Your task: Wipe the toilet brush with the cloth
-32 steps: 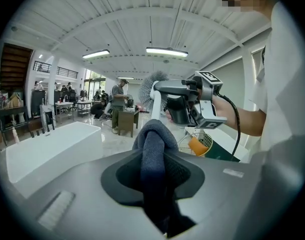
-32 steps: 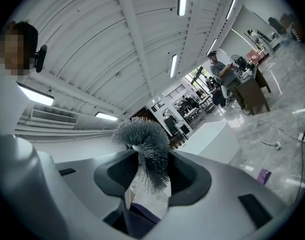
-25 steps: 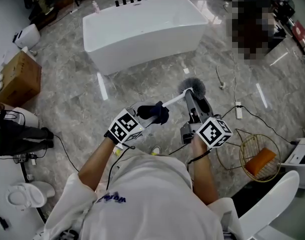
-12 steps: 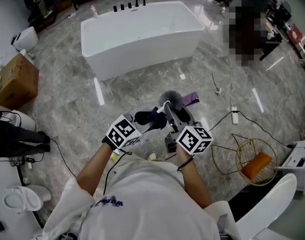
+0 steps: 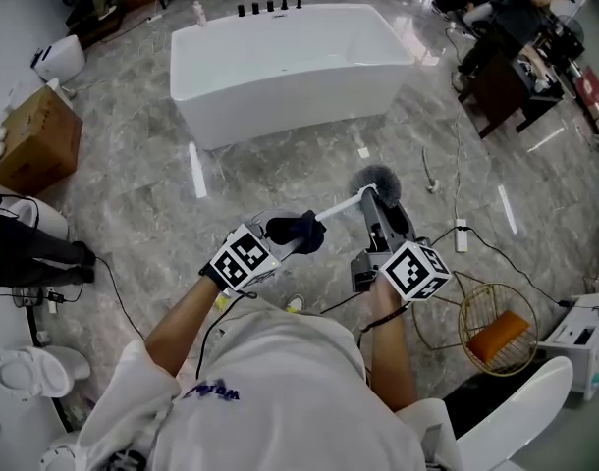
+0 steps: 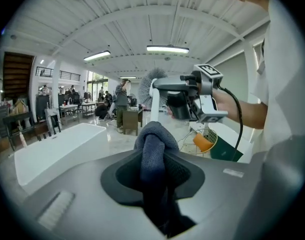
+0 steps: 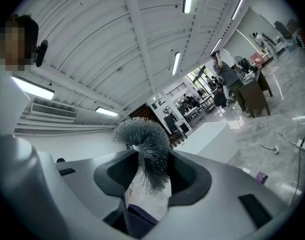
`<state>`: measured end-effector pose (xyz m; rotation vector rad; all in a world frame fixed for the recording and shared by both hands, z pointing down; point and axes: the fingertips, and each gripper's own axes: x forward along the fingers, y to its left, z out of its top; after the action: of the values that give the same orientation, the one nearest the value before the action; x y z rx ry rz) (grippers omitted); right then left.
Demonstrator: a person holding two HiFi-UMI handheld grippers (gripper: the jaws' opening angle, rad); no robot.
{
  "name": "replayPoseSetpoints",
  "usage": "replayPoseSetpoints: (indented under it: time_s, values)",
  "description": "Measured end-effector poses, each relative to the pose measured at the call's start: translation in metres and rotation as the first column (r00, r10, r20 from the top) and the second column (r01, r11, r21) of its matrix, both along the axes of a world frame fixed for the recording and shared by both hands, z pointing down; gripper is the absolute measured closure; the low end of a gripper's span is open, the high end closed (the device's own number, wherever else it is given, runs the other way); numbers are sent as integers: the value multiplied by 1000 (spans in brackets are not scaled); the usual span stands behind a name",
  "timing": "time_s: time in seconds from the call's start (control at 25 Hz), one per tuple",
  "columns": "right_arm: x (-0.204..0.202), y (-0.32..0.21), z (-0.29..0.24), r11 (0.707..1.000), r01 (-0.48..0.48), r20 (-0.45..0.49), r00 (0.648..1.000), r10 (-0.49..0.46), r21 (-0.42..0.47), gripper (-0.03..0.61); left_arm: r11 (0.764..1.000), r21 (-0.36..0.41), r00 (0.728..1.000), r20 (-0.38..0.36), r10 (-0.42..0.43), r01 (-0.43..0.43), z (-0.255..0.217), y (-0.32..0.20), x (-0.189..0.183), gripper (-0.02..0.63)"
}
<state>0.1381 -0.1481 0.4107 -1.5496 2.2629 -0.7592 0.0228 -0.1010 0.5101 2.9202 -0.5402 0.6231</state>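
Note:
The toilet brush has a grey bristle head [image 5: 379, 181] and a white handle [image 5: 341, 206]. My right gripper [image 5: 371, 200] is shut on it just behind the head; in the right gripper view the bristles [image 7: 143, 140] stand between that gripper's [image 7: 150, 178] jaws. The handle's other end runs into a dark blue cloth [image 5: 300, 230]. My left gripper [image 5: 281, 240] holds that cloth bunched around the handle, and its jaws are opening slightly with the cloth [image 6: 153, 151] still pinched between them. In the left gripper view the right gripper [image 6: 165, 87] and brush sit just above the cloth.
A white bathtub [image 5: 290, 57] stands ahead on the marble floor. A wire basket [image 5: 496, 324] with something orange in it is at the right, near cables and a power strip [image 5: 462, 235]. At the left are a cardboard box [image 5: 34, 140] and a toilet [image 5: 25, 376].
Half a second ago the right gripper and brush were drawn back close to the cloth; now they are pushed out away from me again, handle showing. The left gripper has stayed put.

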Motion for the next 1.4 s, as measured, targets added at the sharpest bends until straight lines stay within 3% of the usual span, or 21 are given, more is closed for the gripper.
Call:
replayPoseSetpoints:
  time_s: [0.56,1.04,1.4]
  values:
    - [35,-8,-37,997,-51,-4,999,51,61,397,998,-58,998,-65,-3,-1,0,0,-13,495]
    - [61,-9,-49,993,-90,79,993,84,74,399,996,-79,997,-63,-38,33,4,1,-39,480]
    - [46,-12,-48,995,-70,66,996,66,71,400,996,-91,998,-55,-28,23,5,-1,-40,486]
